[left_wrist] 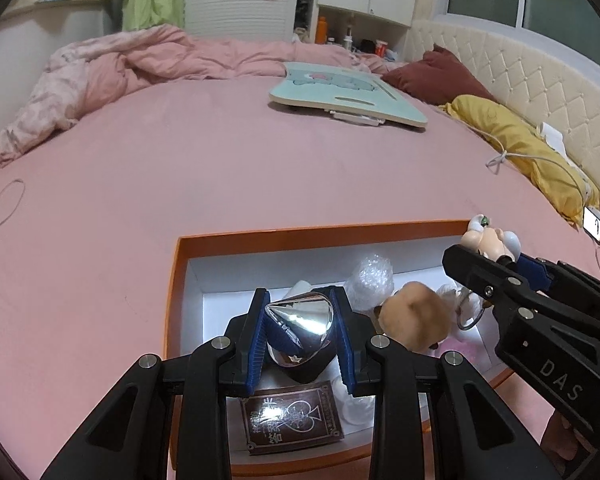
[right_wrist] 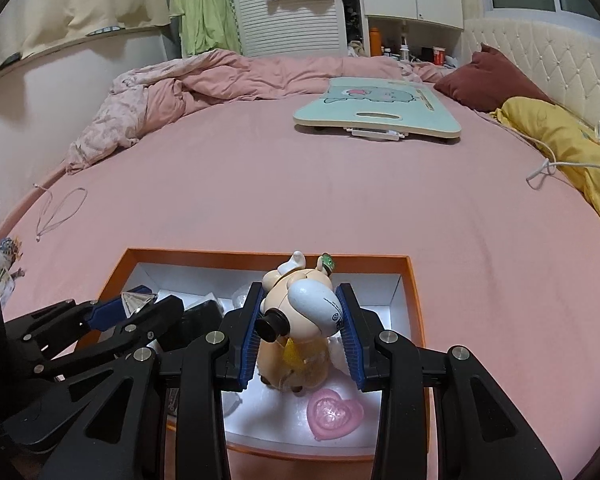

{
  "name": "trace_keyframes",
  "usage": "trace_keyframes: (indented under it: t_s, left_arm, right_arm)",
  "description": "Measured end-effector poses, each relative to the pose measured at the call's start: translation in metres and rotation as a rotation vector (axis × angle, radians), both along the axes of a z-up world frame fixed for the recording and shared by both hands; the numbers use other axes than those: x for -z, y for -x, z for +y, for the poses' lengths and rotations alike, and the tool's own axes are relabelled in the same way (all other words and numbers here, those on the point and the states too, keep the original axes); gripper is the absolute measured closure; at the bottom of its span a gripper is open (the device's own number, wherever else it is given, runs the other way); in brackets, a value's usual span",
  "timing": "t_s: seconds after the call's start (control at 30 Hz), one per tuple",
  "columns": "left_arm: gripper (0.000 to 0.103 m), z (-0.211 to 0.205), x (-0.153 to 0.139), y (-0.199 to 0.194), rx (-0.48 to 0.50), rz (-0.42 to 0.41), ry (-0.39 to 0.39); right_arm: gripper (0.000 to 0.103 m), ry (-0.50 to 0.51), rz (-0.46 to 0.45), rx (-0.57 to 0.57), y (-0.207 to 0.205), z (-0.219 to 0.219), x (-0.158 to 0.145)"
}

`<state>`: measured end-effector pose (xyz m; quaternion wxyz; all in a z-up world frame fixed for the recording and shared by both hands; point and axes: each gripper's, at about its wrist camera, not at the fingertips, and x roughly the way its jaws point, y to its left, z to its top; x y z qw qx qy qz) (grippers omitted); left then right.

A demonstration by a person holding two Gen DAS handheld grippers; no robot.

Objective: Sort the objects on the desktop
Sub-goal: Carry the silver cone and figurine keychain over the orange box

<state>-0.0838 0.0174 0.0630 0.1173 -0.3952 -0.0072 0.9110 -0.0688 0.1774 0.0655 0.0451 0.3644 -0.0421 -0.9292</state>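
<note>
An orange box point(left_wrist: 300, 236) point(right_wrist: 268, 255) with a white inside lies on the pink bed. Over it my left gripper point(left_wrist: 300, 336) is shut on a shiny silver cone point(left_wrist: 300, 318), which shows at the left of the right wrist view as the silver cone point(right_wrist: 138, 302). My right gripper point(right_wrist: 300, 320) is shut on a small cartoon figurine point(right_wrist: 304, 300), upside down, also seen as the figurine point(left_wrist: 490, 240) at the right of the left wrist view. Inside the box lie a dark card pack point(left_wrist: 292, 420), a plush toy point(left_wrist: 414, 320), bubble wrap point(left_wrist: 370, 280) and a pink heart point(right_wrist: 334, 412).
A mint lap desk point(right_wrist: 376, 116) rests further up the bed. A crumpled pink duvet point(left_wrist: 112, 68) lies at the back left, maroon and yellow pillows point(left_wrist: 516, 144) with a white cable at the right by the padded headboard. A thin cord point(right_wrist: 60, 212) lies at the left.
</note>
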Motion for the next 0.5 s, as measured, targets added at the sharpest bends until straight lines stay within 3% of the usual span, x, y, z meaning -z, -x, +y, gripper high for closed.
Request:
trace_keyframes:
  t_s: [0.5]
  left_arm:
    - [0.074,0.0014,0.0025,-0.0017,0.019,-0.012,-0.005]
  right_arm:
    - [0.065,-0.014,-0.023,-0.009,0.0018,-0.0046,0.0043]
